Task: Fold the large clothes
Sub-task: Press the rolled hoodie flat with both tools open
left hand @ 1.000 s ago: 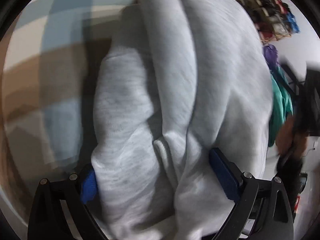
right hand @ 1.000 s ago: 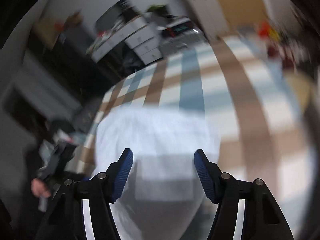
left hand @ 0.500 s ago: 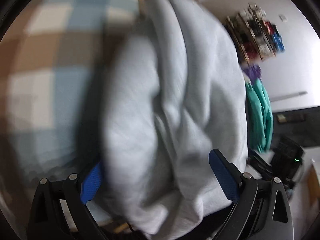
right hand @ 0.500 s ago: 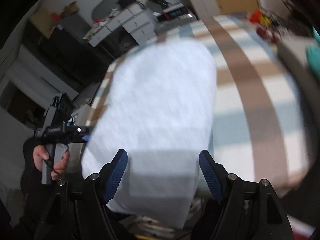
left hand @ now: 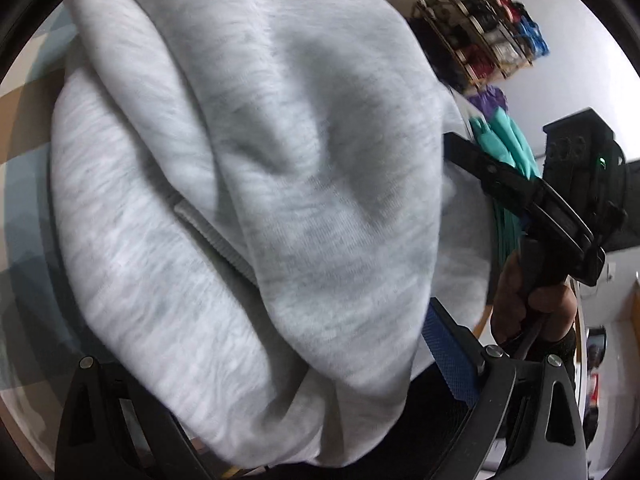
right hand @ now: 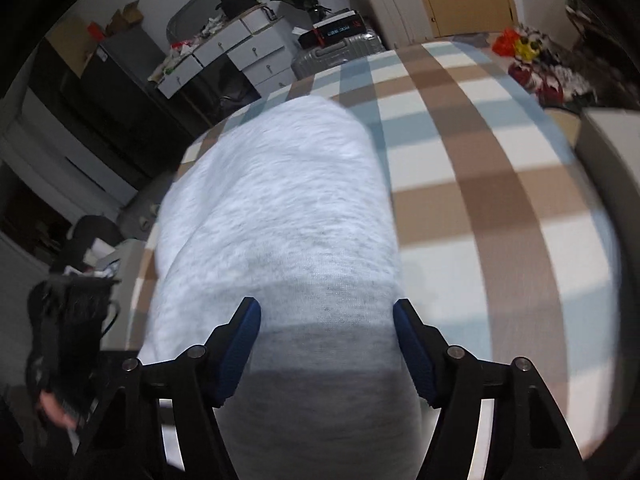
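Heathered light-grey knit sweatshirt with ribbed trim. Bed cover checked in tan, pale blue and cream. Black two-finger grippers, right and left, with blue textured pads; teal hanging garments.

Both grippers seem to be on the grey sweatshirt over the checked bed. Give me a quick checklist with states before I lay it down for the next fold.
1. Left gripper has the light grey fleece sweatshirt bunched between its jaws: ok.
2. Right gripper, jaws closing, sweatshirt between its blue pads: ok.
3. Firm pinch on either side: cannot tell.
4. Sweatshirt flat and smooth: not ok, deep folds, ribbed cuff tucked inside.
5. Bare checked bed cover beside the cloth: ok.
6. Grippers apart from each other: ok.
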Available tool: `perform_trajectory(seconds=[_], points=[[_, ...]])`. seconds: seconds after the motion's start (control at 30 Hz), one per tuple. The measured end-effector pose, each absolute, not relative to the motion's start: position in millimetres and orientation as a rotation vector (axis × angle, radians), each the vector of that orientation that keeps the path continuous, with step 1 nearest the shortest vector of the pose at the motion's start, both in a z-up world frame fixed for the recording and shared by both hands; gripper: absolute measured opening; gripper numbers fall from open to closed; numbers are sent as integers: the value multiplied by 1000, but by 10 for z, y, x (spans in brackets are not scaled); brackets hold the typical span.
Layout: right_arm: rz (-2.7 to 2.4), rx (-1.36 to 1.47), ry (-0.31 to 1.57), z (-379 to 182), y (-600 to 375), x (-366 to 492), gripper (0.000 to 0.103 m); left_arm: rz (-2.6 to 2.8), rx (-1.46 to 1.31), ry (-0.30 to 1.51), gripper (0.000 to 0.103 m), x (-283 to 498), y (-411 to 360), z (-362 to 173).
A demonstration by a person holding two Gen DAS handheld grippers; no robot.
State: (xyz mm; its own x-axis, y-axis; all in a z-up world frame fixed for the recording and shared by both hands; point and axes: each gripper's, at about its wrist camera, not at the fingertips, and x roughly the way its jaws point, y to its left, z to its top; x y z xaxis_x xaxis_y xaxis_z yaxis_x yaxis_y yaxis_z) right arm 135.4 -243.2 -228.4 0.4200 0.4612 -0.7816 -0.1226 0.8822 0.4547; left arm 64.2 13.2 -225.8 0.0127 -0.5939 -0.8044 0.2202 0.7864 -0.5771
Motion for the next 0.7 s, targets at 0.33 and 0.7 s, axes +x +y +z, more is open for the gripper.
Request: perform_trajectory(seconds=[0.33,0.7], points=[[326,537,879,-2423,-2456,536,74,-446,-273,1182,95,575,1270,-1408],[370,485,857,-2397,-2459,546,77,-495,-221,1451,45,1146,392,-2078]])
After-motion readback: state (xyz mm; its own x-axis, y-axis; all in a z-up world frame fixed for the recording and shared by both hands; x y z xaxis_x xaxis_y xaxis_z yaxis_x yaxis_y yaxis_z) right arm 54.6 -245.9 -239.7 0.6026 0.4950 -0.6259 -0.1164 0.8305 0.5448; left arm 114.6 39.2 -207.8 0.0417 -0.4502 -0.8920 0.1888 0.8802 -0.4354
